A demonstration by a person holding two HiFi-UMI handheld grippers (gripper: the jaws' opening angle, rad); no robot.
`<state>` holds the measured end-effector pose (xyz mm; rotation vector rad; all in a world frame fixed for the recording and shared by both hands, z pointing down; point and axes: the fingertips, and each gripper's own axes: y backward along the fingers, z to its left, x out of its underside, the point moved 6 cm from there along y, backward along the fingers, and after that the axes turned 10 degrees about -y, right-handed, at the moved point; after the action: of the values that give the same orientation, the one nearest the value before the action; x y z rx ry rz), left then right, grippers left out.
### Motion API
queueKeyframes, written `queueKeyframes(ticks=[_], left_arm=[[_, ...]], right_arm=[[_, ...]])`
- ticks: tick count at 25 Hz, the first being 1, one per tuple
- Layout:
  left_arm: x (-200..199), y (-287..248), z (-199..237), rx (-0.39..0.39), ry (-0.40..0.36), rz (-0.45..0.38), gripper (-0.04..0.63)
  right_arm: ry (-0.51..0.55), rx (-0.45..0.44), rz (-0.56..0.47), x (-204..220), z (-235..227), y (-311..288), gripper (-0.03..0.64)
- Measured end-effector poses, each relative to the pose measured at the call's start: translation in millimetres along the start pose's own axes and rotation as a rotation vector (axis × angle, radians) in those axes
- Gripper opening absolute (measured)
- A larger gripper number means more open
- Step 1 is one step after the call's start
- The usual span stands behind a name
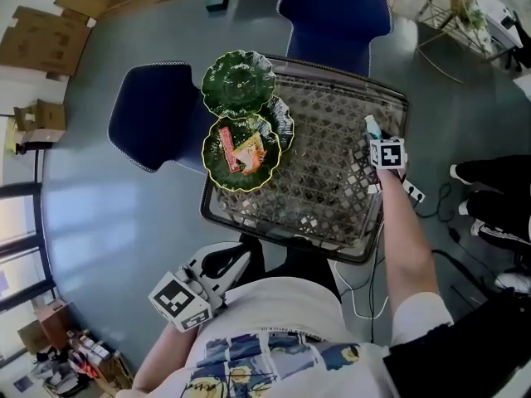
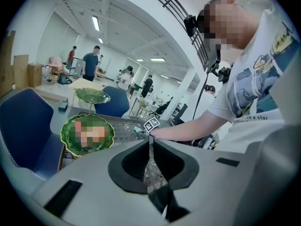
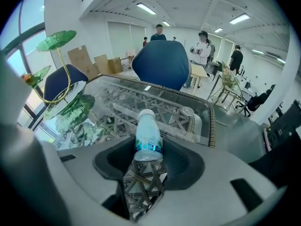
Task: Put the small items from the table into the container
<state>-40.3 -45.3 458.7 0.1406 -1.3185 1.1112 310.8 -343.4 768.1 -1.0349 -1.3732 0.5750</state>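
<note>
Now right gripper (image 3: pixel 148 160) (jaws apart) flanks bottle (image 3: pixel 148 135).

Looked like a big open-plan office or lab floor: long ceiling light strips (image 3: pixel 146 7) were seen overhead, people (image 2: pixel 90 60) were scattered about in the back, blue chairs (image 1: pixel 332 11) were parked around, and cardboard boxes (image 1: pixel 41 40) were piled on the grey floor (image 1: pixel 124 222).

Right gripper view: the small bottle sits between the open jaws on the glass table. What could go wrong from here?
1. Only the base end of the bottle lies between the jaws of the right gripper. Closing there may squirt the round bottle out across the smooth glass tabletop.
2. The lower green dish already holds packets and sits close beneath an upper dish. The bottle could knock that dish or roll off.
</note>
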Motion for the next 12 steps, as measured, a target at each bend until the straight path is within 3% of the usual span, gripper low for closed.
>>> queueKeyframes(ticks=[6, 12], left_arm=[[-16, -2, 10, 0.087, -0.050, -0.045, 0.011], [-34, 12, 23, 0.185, -0.120, -0.104, 0.011]], right_arm=[[-0.022, -0.023, -0.066, -3, 21, 56, 0.181], [-0.009, -0.081, -0.120, -5, 78, 124, 0.169]])
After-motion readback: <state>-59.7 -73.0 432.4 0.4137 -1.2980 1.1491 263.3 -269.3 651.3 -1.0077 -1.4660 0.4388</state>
